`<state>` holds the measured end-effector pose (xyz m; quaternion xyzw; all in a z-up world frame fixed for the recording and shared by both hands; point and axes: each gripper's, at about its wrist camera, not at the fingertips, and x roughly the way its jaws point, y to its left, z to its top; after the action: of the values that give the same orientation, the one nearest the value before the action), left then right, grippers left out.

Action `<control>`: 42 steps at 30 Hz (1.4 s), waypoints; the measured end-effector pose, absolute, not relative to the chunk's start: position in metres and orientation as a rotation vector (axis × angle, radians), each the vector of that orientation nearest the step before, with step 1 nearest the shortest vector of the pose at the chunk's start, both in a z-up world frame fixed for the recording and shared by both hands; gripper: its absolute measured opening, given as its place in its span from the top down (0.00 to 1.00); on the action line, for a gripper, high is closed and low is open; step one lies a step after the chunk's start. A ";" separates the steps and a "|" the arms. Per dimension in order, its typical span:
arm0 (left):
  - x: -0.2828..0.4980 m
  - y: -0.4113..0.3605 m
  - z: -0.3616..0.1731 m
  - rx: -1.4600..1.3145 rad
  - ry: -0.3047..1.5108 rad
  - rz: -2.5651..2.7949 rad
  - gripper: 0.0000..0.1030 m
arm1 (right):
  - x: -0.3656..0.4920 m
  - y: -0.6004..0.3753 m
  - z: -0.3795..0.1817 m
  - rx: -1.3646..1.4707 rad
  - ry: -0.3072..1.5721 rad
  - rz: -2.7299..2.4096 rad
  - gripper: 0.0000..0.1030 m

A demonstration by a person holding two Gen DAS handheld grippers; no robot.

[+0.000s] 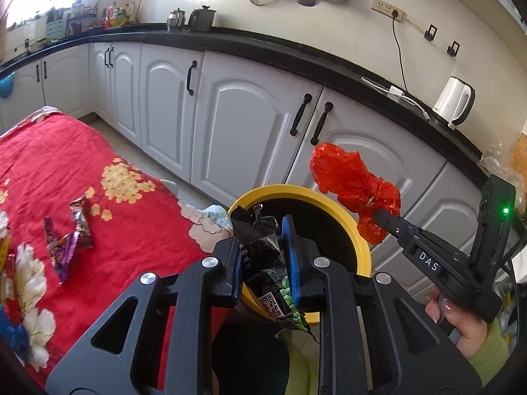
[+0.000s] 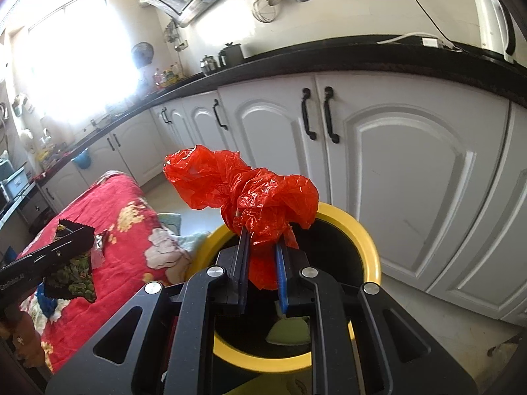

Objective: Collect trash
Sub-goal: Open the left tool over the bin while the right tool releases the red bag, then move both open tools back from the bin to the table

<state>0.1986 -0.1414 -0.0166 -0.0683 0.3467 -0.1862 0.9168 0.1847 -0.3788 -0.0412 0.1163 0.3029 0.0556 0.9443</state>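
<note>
The left gripper [image 1: 263, 250] has its jaws squeezed on a black snack wrapper [image 1: 263, 263]. The wrapper stands up between the jaws, with its zigzag top sticking out past the tips and its bottom corner hanging behind them. Just past the jaws is the yellow bin [image 1: 349, 227], with its dark mouth wide open. The wrapper is held over the near rim, probably so it can fall straight in when the jaws let go.

The right gripper [image 2: 262, 247] has its jaws pinched on a crumpled red plastic bag [image 2: 243, 191]. Most of the bag puffs out beyond the tips, and a bit hangs down between the jaws. The bin's mouth [image 2: 365, 240] sits right under and ahead of these jaws, so the bag looks ready to drop too.

Off to the left of the left jaws, two purple candy wrappers [image 1: 70, 240] lie on the red flowery cloth [image 1: 59, 161]. They are likely next to be picked up.
</note>
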 end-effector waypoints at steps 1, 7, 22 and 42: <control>0.201 -0.144 -0.019 -0.140 0.718 -0.386 0.86 | 0.185 -0.380 -0.043 0.237 0.621 0.109 0.87; 0.216 -0.162 -0.033 -0.126 0.742 -0.400 0.86 | 0.190 -0.390 -0.056 0.244 0.651 0.087 0.87; 0.248 -0.191 -0.070 -0.126 0.815 -0.436 0.85 | 0.202 -0.410 -0.094 0.274 0.730 0.036 0.84; 0.254 -0.174 -0.083 -0.168 0.861 -0.376 0.11 | 0.202 -0.420 -0.104 0.300 0.742 -0.021 0.41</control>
<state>0.2544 -0.1737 -0.0833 -0.0807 0.4142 -0.1811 0.8883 0.2023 -0.4201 -0.1041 0.1462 0.3610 -0.0101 0.9210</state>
